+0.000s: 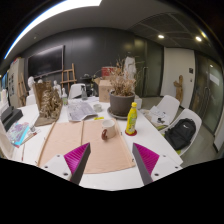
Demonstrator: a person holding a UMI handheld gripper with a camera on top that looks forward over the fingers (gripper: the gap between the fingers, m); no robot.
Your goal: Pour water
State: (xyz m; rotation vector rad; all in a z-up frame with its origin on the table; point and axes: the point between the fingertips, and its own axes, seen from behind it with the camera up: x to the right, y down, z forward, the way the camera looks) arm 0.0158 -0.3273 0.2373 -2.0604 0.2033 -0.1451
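A yellow bottle (131,119) with a pale cap stands upright on the white table (160,150), to the right of a tan mat (92,145) and beyond my right finger. A small brown cup-like thing (107,131) sits at the mat's far right part. My gripper (110,163) is open and empty, fingers spread wide over the mat's near edge, well short of the bottle. The pink pads (146,157) show on both fingers.
A potted plant with dry stems (122,97) stands behind the bottle. Papers (85,110) lie at the table's middle, books and a blue thing (18,133) at the left. White chairs and a black bag (180,133) stand at the right.
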